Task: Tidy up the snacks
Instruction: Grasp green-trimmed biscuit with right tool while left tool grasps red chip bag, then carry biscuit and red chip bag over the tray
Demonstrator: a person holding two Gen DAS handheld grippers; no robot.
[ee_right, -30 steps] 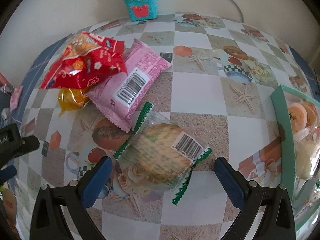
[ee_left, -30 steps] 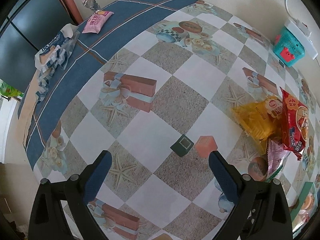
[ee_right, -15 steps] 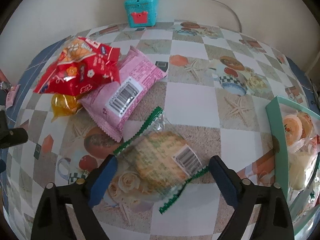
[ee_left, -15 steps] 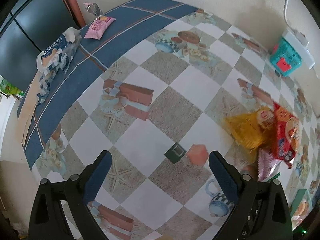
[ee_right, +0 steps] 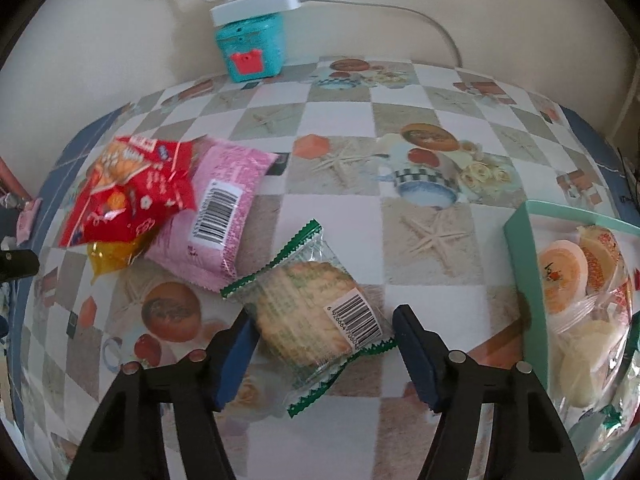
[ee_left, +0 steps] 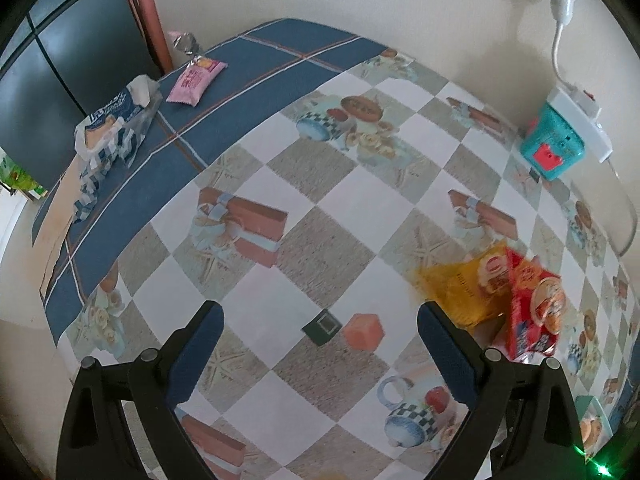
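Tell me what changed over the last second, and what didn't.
The right gripper moved in on the green-edged cookie packet and narrowed its jaws around it; whether they have gripped it is unclear. The left gripper, open and empty, drifted away from the snack pile. The red packet, pink packet and cookie packet stayed put.

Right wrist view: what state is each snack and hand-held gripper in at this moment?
Cracker pack: sealed, flat on the table, between the fingers of the right hand-held gripper.
Right hand-held gripper: open, not gripping.
Pink pack: sealed, barcode up.
Red pack: sealed, lying partly on the pink pack.
Green box: open, holding snacks.
Left hand-held gripper: open, empty.
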